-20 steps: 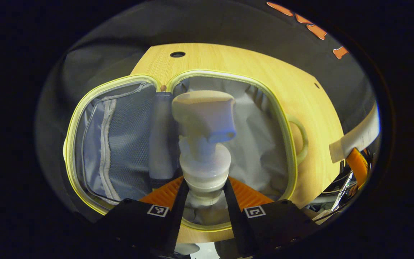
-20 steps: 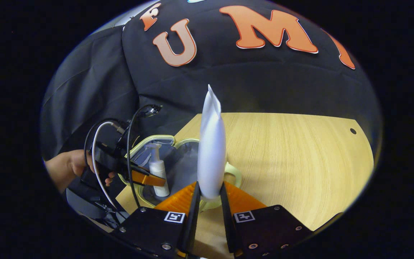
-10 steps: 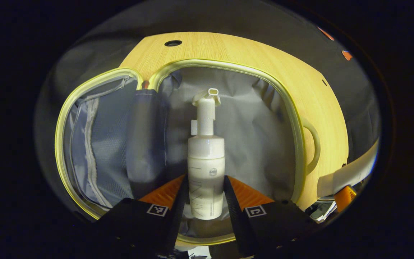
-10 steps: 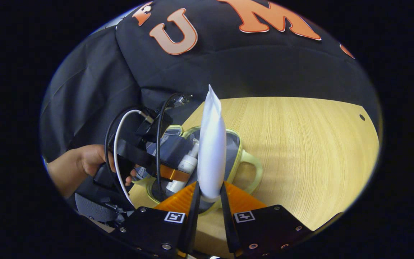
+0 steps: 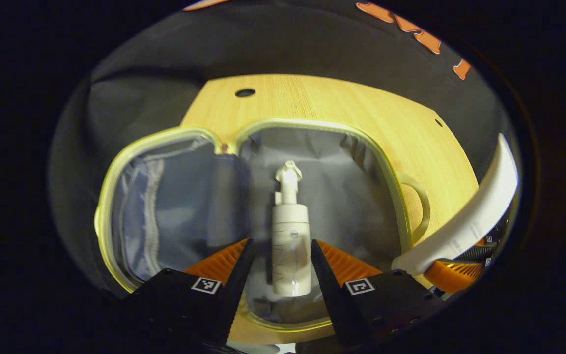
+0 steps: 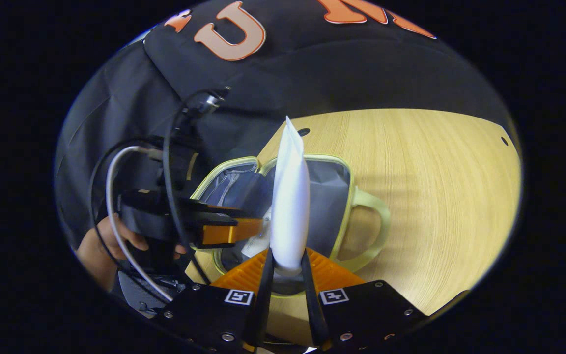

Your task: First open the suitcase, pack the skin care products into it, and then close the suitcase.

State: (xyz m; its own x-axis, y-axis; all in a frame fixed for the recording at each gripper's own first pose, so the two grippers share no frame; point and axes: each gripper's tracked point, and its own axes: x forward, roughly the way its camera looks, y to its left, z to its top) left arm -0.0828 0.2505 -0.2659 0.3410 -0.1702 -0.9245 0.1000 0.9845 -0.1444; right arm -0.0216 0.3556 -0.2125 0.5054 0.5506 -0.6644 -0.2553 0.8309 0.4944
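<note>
The small suitcase with a yellow-green rim lies open on the wooden table, its grey lining showing. A white pump bottle lies flat in its right half, nozzle pointing away. My left gripper hovers just above it, open, with a gap between the fingers and the bottle. In the right gripper view my right gripper is shut on an upright white tube over the near edge of the suitcase. The tube also appears at the right of the left gripper view.
The suitcase's left half holds a zipped mesh pocket. Its handle sticks out to the right over the table. A hand holds the left gripper with trailing cables. Black cloth hangs behind.
The left gripper tipped the pump bottle from upright to lying in the suitcase, opened and drew back from it. The right gripper brought the tube closer over the suitcase.
</note>
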